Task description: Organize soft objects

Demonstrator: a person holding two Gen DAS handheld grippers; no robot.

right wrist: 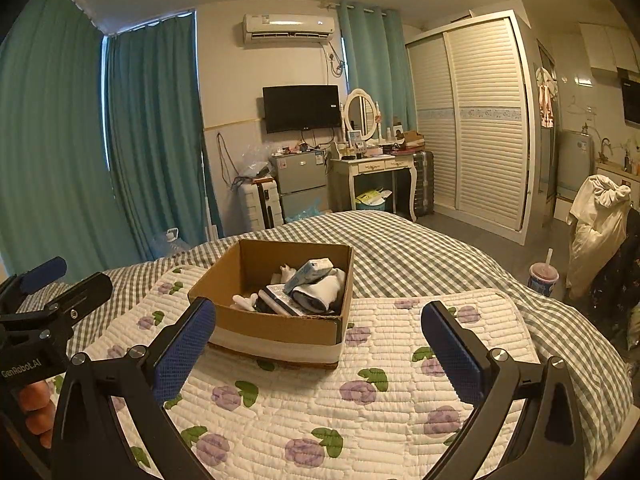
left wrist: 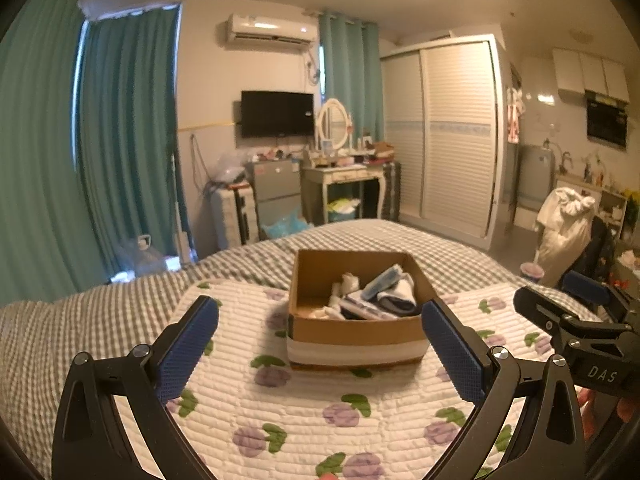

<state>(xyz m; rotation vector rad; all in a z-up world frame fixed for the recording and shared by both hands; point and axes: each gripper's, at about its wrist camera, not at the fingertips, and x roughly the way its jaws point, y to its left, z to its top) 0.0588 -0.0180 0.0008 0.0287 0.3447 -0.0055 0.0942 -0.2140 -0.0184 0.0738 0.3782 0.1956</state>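
An open cardboard box stands on a white quilted mat with purple flowers, on the bed. Inside lie several soft items: white and dark socks, a light blue pack and small white pieces. My left gripper is open and empty, held above the mat just in front of the box. My right gripper is open and empty, in front of the box and to its right. Each gripper shows at the edge of the other's view.
The bed has a grey checked cover. Beyond it stand teal curtains, a suitcase, a small fridge, a dressing table and a wardrobe. A drink cup and a chair with clothes stand at the right.
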